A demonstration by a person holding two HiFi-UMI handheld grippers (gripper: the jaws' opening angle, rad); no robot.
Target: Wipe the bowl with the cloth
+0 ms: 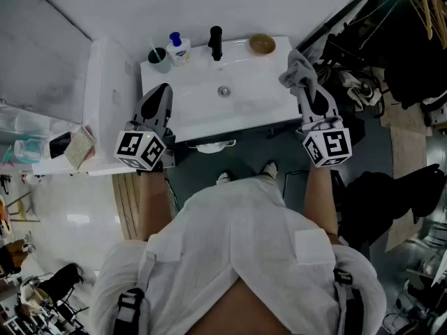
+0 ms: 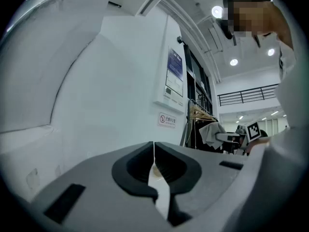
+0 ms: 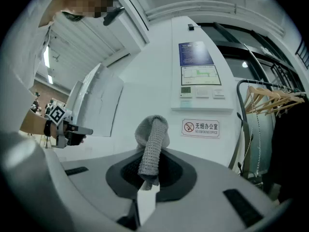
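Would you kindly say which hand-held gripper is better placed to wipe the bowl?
Right: the right hand-held gripper holds the cloth, near the bowl on the sink rim; the left hand-held gripper is shut, empty.

We see the bowl [image 1: 262, 44], small, round and golden-brown, standing upright with its mouth up on the back right corner of the white washbasin [image 1: 202, 110]. The cloth [image 1: 298, 70] is grey and knitted, bunched into a thick fold. It is pinched between the jaws of the right hand-held gripper [image 3: 147, 180] and sticks out past their tips, near the bowl but apart from it.
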